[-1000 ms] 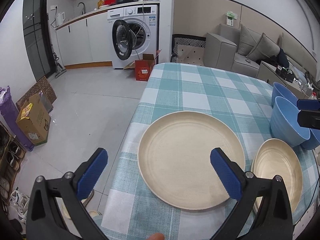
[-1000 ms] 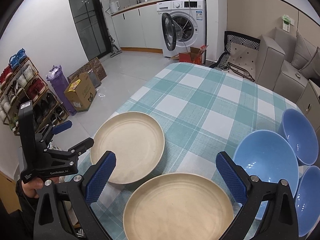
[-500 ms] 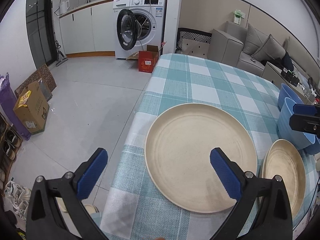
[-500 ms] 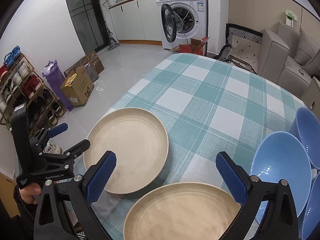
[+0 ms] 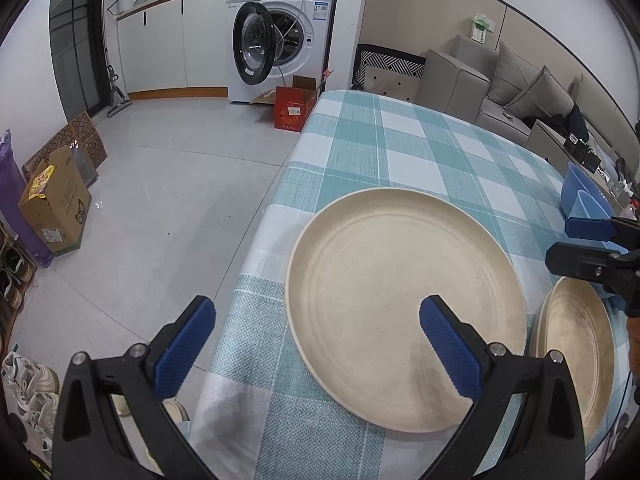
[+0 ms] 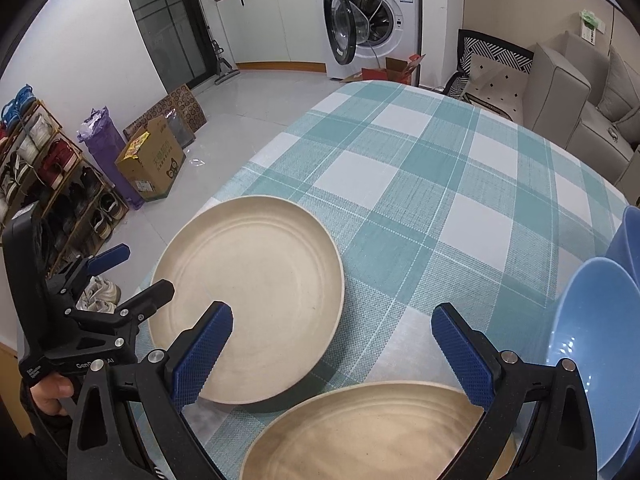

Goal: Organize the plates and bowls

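Two cream plates (image 5: 404, 304) (image 6: 360, 432) and sky-blue bowls (image 6: 596, 344) sit on a teal-and-white checked tablecloth (image 6: 432, 184), framed by black grippers (image 5: 316, 340) (image 6: 332, 344) with royal-blue finger pads (image 5: 448, 344), before a white washing machine (image 5: 280, 32).

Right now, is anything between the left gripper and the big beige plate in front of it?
Nothing visible. The left gripper is open just short of the large plate, with only tablecloth below. The second plate sits apart, to its right.
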Motion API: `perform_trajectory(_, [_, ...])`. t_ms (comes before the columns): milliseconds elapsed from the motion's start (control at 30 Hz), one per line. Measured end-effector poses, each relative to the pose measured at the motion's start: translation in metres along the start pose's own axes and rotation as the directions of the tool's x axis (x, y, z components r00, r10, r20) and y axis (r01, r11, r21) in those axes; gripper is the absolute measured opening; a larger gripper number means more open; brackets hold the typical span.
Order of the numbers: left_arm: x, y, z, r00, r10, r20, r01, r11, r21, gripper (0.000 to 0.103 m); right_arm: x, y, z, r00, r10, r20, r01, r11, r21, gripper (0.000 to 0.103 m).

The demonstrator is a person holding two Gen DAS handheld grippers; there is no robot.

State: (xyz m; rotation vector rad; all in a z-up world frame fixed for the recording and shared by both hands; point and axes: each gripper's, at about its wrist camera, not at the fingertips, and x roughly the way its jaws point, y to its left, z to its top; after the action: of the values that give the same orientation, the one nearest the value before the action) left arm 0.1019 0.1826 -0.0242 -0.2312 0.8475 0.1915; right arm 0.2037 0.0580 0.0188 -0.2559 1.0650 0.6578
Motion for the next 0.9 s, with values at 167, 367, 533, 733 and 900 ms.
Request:
perform_trajectory(167, [0.007, 0.000, -0.003, 1.000, -0.003, -0.019, 0.003, 1.000, 0.006, 0.102, 0.017, -0.004, 0.000, 1.000, 0.002, -0.025, -0.002, 1.000, 0.016, 0.102])
perform_trajectory(367, [0.009, -0.001, -0.004, 1.000, -0.004, -0.024, 0.005, 1.000, 0.009, 0.102, 0.030, -0.006, -0.001, 0.999, 0.004, -0.050, -0.004, 1.000, 0.015, 0.102])
perform_trajectory(533, [0.011, 0.000, -0.005, 0.999, -0.011, -0.032, 0.011, 1.000, 0.007, 0.102, 0.039, -0.003, -0.001, 0.998, 0.008, -0.066, -0.008, 1.000, 0.008, 0.100])
perform_trajectory(733, [0.014, 0.001, -0.007, 0.999, -0.017, -0.040, 0.017, 1.000, 0.004, 0.102, 0.045, 0.000, -0.001, 0.996, 0.013, -0.084, -0.013, 1.000, 0.001, 0.094])
perform_trajectory(900, [0.016, 0.000, -0.008, 0.999, -0.014, -0.045, 0.015, 1.000, 0.011, 0.101, 0.049, 0.003, -0.001, 0.995, 0.020, -0.093, -0.021, 1.000, -0.009, 0.088])
